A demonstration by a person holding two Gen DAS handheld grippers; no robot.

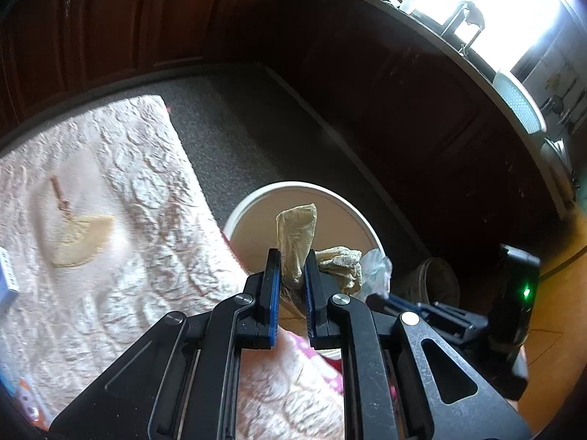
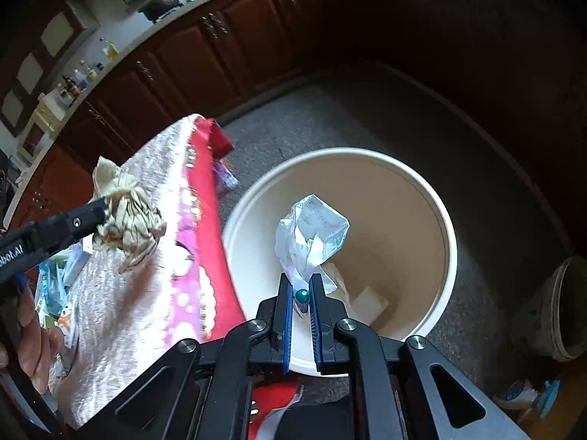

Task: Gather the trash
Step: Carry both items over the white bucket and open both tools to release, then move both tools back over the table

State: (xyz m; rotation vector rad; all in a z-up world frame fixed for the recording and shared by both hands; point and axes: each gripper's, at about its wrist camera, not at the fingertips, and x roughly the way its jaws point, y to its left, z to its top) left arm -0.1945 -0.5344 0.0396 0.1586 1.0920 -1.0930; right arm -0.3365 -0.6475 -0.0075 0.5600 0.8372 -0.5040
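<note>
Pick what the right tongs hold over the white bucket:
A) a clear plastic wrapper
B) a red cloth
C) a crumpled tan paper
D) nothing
A: in the right wrist view the right tongs are shut on a crumpled clear plastic wrapper above the white bucket; the crumpled tan paper is in the left tongs.

The right gripper [image 2: 301, 295] pinches a white plastic wrapper [image 2: 312, 229] over the white bucket [image 2: 445, 234]; the left gripper [image 2: 101, 212] holds crumpled paper [image 2: 128, 220].
</note>
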